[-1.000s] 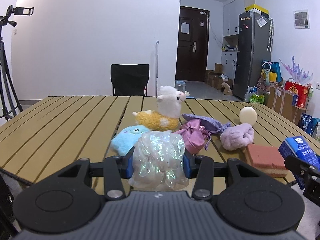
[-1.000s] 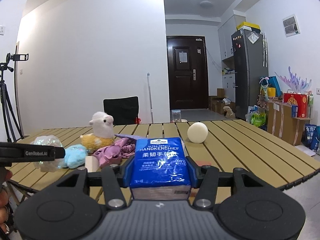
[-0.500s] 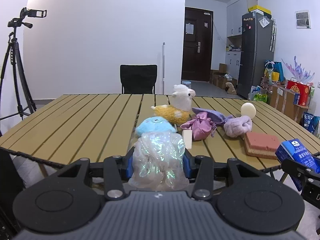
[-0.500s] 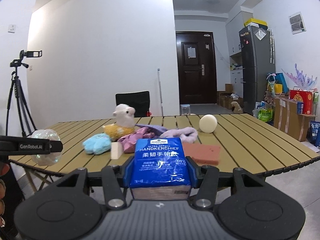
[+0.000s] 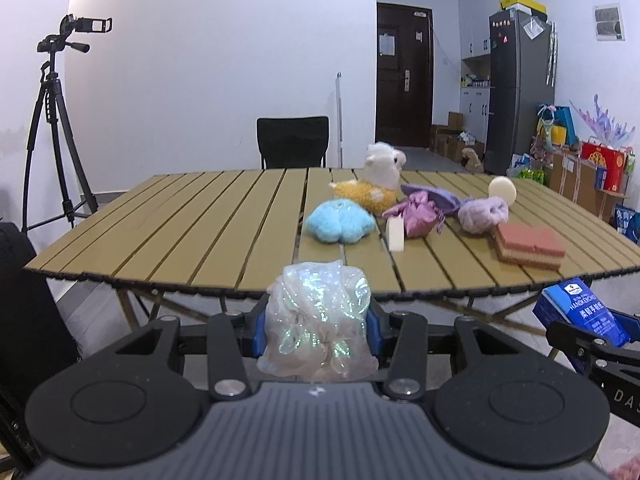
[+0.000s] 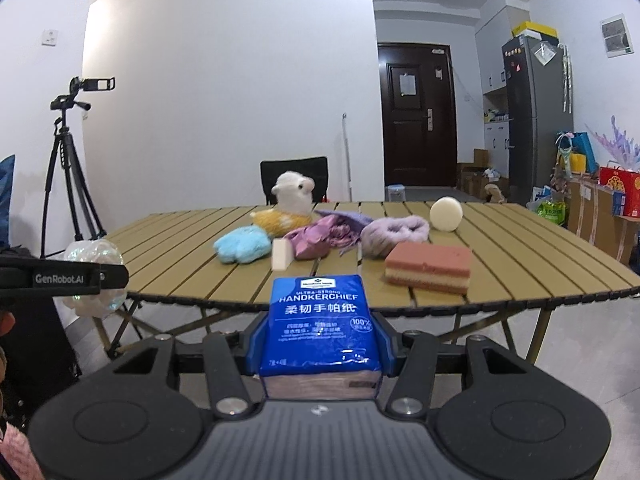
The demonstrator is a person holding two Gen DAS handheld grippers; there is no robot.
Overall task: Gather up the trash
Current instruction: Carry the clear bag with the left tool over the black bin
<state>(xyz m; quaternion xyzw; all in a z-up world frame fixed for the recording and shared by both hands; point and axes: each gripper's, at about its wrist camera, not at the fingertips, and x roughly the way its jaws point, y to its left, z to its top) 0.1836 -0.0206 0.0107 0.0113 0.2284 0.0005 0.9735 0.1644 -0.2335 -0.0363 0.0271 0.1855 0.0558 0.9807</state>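
My left gripper is shut on a crumpled iridescent plastic wrapper, held in the air in front of the table's near edge. It also shows at the left of the right wrist view. My right gripper is shut on a blue handkerchief tissue pack, also off the table; the pack shows at the right of the left wrist view. Both grippers are back from the wooden slat table.
On the table lie a blue plush, a white and yellow alpaca plush, a pink pouch, a lilac fluffy item, a pink sponge, a white block and a cream ball. A tripod stands left, a black chair behind.
Both grippers have pulled back from the table with their loads; the table and its items now look farther away and its near edge and legs show.
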